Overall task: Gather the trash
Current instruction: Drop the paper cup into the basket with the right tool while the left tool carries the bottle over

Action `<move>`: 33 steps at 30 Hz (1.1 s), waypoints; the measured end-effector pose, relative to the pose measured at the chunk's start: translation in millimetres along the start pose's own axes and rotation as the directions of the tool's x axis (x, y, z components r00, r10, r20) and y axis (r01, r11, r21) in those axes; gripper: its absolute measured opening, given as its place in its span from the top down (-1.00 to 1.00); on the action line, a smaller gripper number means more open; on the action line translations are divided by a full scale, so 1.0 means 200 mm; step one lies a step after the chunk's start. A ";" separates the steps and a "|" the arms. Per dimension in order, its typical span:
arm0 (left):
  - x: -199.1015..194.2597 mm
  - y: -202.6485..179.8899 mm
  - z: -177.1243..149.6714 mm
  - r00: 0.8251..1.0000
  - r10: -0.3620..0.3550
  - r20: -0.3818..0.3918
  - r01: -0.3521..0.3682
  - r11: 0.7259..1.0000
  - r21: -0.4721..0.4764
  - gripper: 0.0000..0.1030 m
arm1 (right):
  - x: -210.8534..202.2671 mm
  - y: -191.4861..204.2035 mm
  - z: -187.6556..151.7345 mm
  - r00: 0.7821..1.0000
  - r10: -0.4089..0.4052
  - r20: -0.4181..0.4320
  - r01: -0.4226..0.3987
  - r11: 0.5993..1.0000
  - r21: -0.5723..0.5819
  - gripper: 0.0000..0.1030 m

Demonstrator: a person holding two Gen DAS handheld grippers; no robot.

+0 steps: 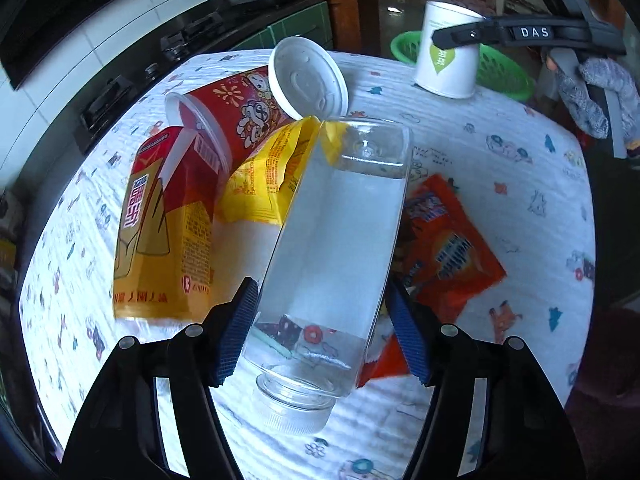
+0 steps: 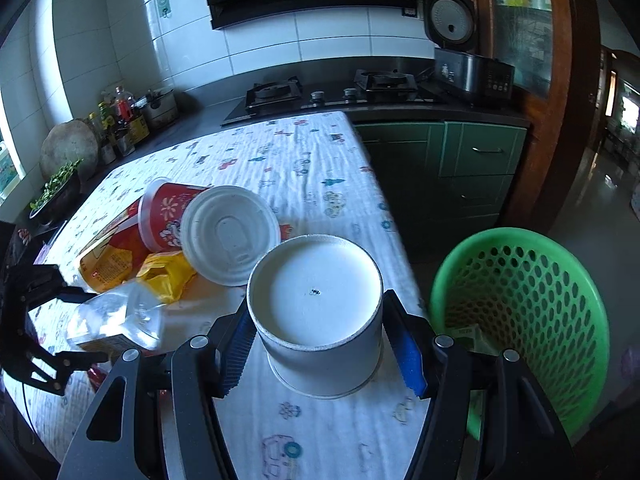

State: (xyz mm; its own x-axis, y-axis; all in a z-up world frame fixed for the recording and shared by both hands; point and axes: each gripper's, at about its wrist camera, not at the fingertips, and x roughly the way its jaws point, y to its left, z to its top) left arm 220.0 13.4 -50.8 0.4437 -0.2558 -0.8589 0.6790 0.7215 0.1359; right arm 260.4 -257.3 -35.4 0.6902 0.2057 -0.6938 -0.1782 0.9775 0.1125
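Note:
In the left wrist view my left gripper [image 1: 322,330] is shut on a clear plastic bottle [image 1: 340,248], its cap end toward the camera. Behind the bottle lie a red and yellow drink carton [image 1: 160,236], a red paper cup [image 1: 232,120] with a white lid [image 1: 308,80], a yellow wrapper [image 1: 268,176] and an orange wrapper [image 1: 448,248]. In the right wrist view my right gripper [image 2: 320,344] has its blue pads against both sides of an upside-down white paper cup [image 2: 320,320] on the table. The cup also shows in the left wrist view [image 1: 448,52]. The bottle shows at the left [image 2: 116,320].
A green plastic basket [image 2: 520,320] stands beside the table's right edge with something at its bottom. The table has a white printed cloth [image 2: 304,168]. Behind it is a dark counter with a gas hob [image 2: 332,92], a rice cooker [image 2: 468,68] and green cabinets [image 2: 460,160].

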 end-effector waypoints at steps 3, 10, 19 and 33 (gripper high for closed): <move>-0.04 -0.01 -0.01 1.000 0.008 0.019 -0.007 0.999 -0.037 -0.24 | -0.03 -0.09 0.00 1.000 -0.026 0.005 0.026 0.999 0.028 -0.16; -0.18 -0.04 0.02 0.996 0.002 0.092 0.007 0.995 -0.100 -0.21 | -0.12 -0.41 -0.04 0.990 -0.140 0.006 0.139 0.983 0.118 -0.16; -0.29 -0.08 0.22 0.979 -0.041 0.198 0.071 0.986 -0.151 -0.19 | -0.09 -0.78 -0.16 0.965 -0.252 -0.068 0.261 0.945 0.197 -0.16; -0.10 -0.36 0.76 0.943 -0.183 0.277 0.230 0.962 -0.148 -0.17 | -0.01 -1.01 -0.27 0.963 -0.251 -0.096 0.267 0.936 0.231 -0.35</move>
State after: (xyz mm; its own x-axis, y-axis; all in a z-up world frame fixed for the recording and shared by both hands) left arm 250.9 -130.5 31.6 0.4559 -0.5516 -0.6985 0.6686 0.7302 -0.1403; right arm 257.6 -458.5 -95.1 0.6420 -0.0520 -0.7650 0.1796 0.9802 0.0840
